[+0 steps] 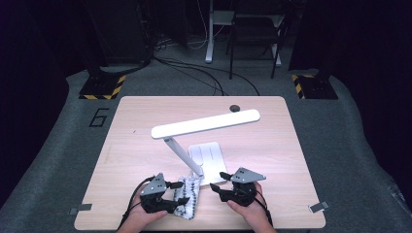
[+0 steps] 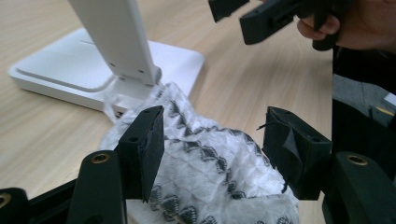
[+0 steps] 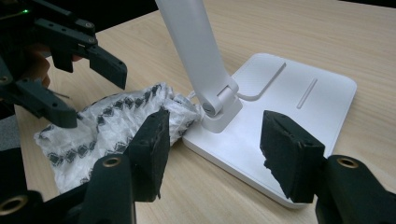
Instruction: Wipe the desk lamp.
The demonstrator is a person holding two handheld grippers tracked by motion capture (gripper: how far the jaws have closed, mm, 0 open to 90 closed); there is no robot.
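Dark floor, cables and striped stand feet ring your wooden surface (image 1: 145, 126), where a white desk lamp (image 1: 204, 124) stands mid-surface. From above, your left gripper (image 1: 176, 194) hovers at a crumpled patterned cloth (image 1: 188, 196) lying against the near corner of the lamp base (image 1: 209, 155), while your right gripper (image 1: 219, 184) waits just beside that base.

Along the left gripper (image 2: 212, 144), the fingers (image 2: 144, 144) stand released astride the cloth (image 2: 210, 163), not pressing it. It looks soft, light and limp; pinch a raised fold rather than a flat edge.

Along the right gripper (image 3: 212, 149), the fingers (image 3: 292, 158) are spread, holding nothing, over the lamp base (image 3: 299, 107); the cloth (image 3: 107, 126) bunches at the hinge (image 3: 217, 105).
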